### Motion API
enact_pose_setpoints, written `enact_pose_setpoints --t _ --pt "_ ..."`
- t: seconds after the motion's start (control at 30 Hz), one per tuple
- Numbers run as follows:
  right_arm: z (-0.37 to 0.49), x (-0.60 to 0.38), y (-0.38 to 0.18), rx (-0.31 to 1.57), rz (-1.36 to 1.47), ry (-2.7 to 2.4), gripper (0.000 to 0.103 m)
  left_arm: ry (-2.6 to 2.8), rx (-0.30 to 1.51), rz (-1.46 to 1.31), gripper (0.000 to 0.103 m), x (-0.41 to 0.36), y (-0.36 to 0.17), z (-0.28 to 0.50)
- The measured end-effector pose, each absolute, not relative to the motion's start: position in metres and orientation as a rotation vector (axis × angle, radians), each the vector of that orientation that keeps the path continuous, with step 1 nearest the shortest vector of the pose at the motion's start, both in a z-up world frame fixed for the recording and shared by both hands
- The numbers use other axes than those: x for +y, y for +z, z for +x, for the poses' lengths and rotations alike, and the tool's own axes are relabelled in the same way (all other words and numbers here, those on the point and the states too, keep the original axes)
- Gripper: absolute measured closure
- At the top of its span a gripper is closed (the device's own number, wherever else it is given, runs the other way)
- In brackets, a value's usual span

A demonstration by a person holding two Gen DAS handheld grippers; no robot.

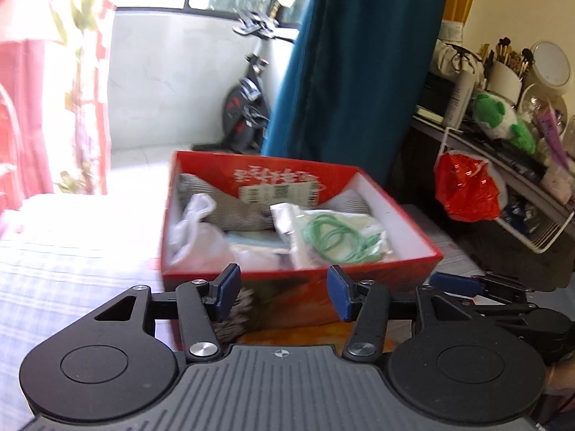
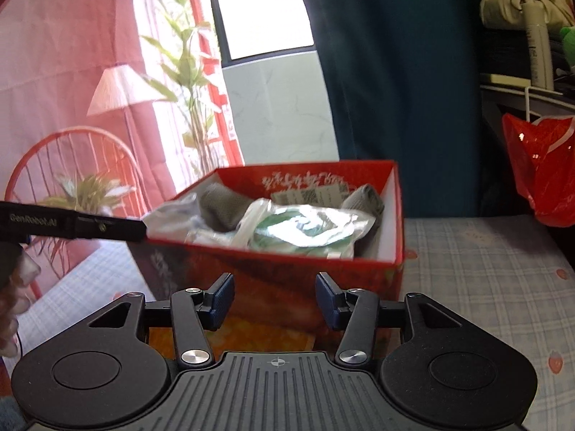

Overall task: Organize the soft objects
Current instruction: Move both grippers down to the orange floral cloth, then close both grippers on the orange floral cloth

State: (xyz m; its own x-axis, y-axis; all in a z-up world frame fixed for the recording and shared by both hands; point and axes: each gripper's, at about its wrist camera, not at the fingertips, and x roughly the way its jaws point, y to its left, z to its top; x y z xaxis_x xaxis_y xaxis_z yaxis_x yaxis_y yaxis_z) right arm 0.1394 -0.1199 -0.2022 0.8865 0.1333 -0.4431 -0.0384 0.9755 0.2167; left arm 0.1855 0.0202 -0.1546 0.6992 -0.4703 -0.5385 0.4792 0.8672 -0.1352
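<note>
The red box (image 1: 395,280) sits straight ahead of both claws on the checked bed (image 2: 485,269), its near wall just beyond the fingertips; the left claw (image 1: 284,292) and right claw (image 2: 275,298) both gape wide and hold nothing. Inside lie a grey cloth (image 1: 230,208) and a clear bag (image 2: 309,230) of green cord; the bag lies crosswise, nearer the right claw; curtains and a cluttered shelf (image 1: 503,143) stand behind.

One red box (image 1: 395,280), two grippers, one clear bag of green cord (image 1: 337,237), one white plastic bag (image 1: 194,226), one grey cloth (image 1: 230,208), one red bag (image 1: 467,190) and one green plush toy (image 1: 503,118).
</note>
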Motion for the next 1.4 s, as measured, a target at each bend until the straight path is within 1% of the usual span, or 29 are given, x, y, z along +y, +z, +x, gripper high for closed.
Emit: enact_pose_setpoints --t 0.07,0.2,0.3,0.57,0.67,0.7,0.73,0.77,0.83,0.87,0.9,1.0,1.13,1.27,1.3,1.37,1.4 --pt "0.138 -0.115 -0.211 0.5 0.203 0.094 0.053 -0.512 0.601 0.038 0.043 0.025 -0.161 0.178" --pt "0.132 -0.109 -0.232 0.553 0.218 0.084 0.05 -0.501 0.675 0.018 0.036 0.031 -0.186 0.173" --pt "0.125 -0.107 -0.247 0.587 0.236 0.08 0.048 -0.457 0.706 -0.017 0.026 0.038 -0.206 0.168" --pt "0.118 -0.104 -0.273 0.644 0.289 0.095 0.048 -0.423 0.783 -0.176 0.026 0.053 -0.24 0.164" --pt "0.116 -0.104 -0.276 0.649 0.311 0.099 0.048 -0.431 0.792 -0.2 0.029 0.053 -0.242 0.164" --pt "0.116 -0.103 -0.276 0.648 0.313 0.101 0.048 -0.435 0.791 -0.208 0.036 0.053 -0.242 0.164" --pt "0.116 -0.104 -0.276 0.649 0.318 0.103 0.048 -0.443 0.788 -0.209 0.045 0.051 -0.243 0.161" --pt "0.116 -0.104 -0.276 0.65 0.323 0.106 0.048 -0.443 0.784 -0.201 0.049 0.05 -0.243 0.16" --pt "0.116 -0.105 -0.276 0.651 0.338 0.107 0.048 -0.429 0.767 -0.187 0.066 0.05 -0.241 0.155" --pt "0.116 -0.106 -0.276 0.652 0.346 0.109 0.048 -0.423 0.762 -0.195 0.07 0.052 -0.241 0.153" --pt "0.116 -0.106 -0.276 0.651 0.354 0.111 0.048 -0.414 0.758 -0.208 0.077 0.055 -0.241 0.151" --pt "0.115 -0.107 -0.278 0.649 0.376 0.121 0.048 -0.405 0.752 -0.251 0.08 0.063 -0.245 0.145" --pt "0.117 -0.106 -0.279 0.651 0.386 0.133 0.046 -0.395 0.768 -0.211 0.08 0.061 -0.253 0.142" --pt "0.117 -0.106 -0.279 0.652 0.403 0.137 0.045 -0.396 0.773 -0.193 0.08 0.061 -0.254 0.142" --pt "0.117 -0.106 -0.279 0.65 0.405 0.142 0.047 -0.396 0.776 -0.189 0.08 0.061 -0.255 0.142" --pt "0.116 -0.104 -0.277 0.641 0.399 0.16 0.055 -0.395 0.786 -0.186 0.08 0.06 -0.259 0.142" --pt "0.115 -0.102 -0.276 0.637 0.392 0.166 0.056 -0.393 0.792 -0.183 0.08 0.06 -0.26 0.141"
